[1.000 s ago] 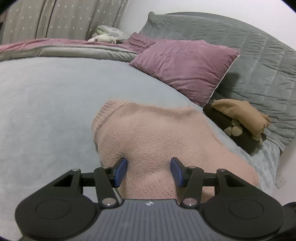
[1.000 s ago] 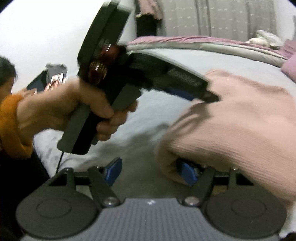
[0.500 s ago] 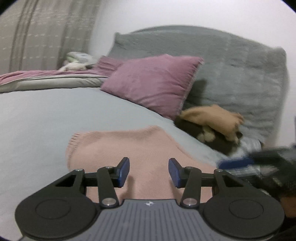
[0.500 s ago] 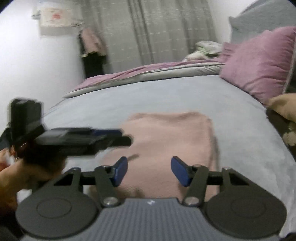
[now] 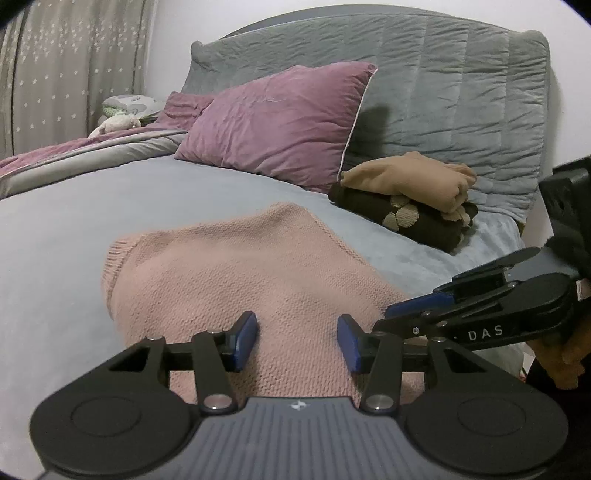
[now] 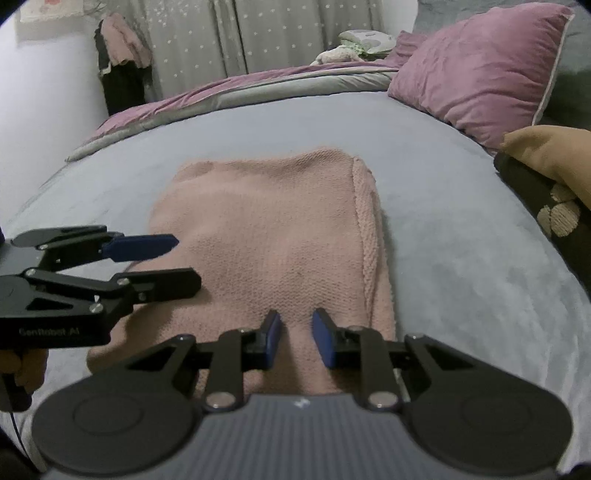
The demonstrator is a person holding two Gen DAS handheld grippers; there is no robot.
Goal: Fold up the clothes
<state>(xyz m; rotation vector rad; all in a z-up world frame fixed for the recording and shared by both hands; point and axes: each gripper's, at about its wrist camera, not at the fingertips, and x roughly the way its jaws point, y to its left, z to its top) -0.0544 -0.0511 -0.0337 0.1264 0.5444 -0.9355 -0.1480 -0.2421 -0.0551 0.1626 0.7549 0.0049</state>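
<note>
Left wrist view: pink knitted sweater folded flat on the grey bed, ribbed edge at its far left corner. Left gripper low over the near part of the sweater, jaws spread wide, nothing between them, blue pads just above the knit. Right gripper at the sweater's right edge, seen side-on, held by a hand at the frame's margin; jaws apart, empty. Beyond the sweater's far right corner, a stack of folded clothes, tan piece on top of a dark one with pale flower shapes. Purple pillow behind the sweater, leaning on the grey quilted headboard.

Right wrist view: sweater a neat rectangle in the middle of the bed, a thick folded edge along its right side. Right gripper over the sweater's near edge, jaws narrowly parted, gripping nothing. Left gripper over the sweater's left side, jaws spread, empty. Folded stack well right of the sweater, pillow beyond it. Star-dotted curtain far behind the sweater.
</note>
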